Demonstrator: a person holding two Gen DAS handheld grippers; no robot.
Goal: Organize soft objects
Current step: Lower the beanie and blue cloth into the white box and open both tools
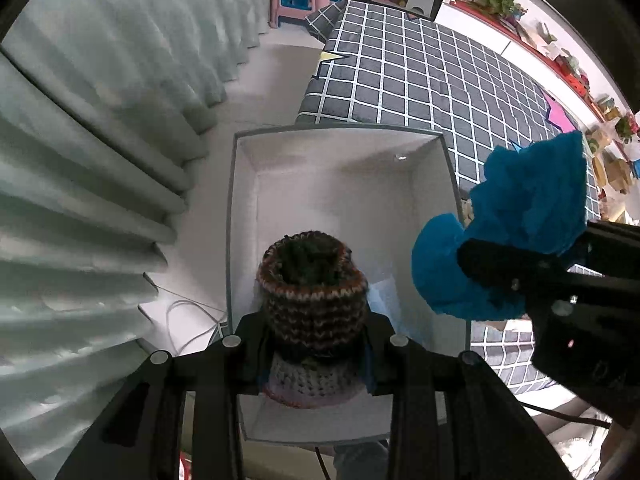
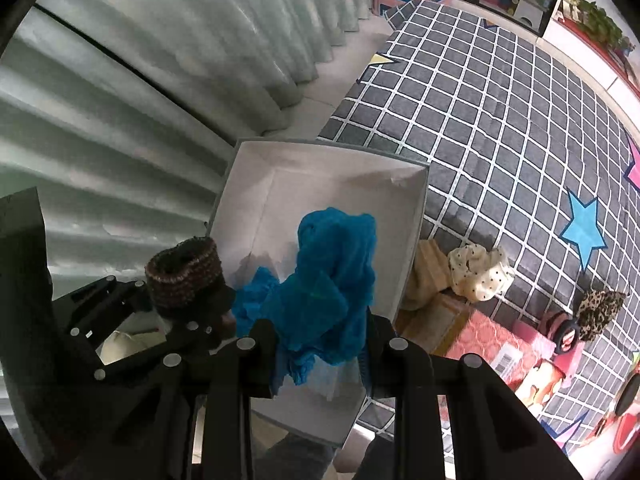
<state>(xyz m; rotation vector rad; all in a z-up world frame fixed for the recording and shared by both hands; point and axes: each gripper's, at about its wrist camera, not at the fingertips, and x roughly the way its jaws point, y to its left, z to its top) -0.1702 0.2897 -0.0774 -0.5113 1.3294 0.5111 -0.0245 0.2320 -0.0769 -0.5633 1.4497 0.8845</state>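
Knit hat point(image 1: 312, 300) base hidden between gripper jaws; shelf items point(image 1: 568, 64) blurred

Both downward, close over box point(image 1: 436, 168)

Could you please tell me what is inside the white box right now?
The white box looks mostly bare, with something pale and translucent near one wall. The knitted hat and blue cloth, each held in a gripper, hide part of its floor.

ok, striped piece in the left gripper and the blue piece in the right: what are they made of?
Striped piece: chunky knitted yarn, matte; the V-shaped stitches show in brown, orange and cream rows. Blue piece: soft, matte, crumpled fabric, perhaps fleece or fuzzy knit; the weave is too blurred to tell.
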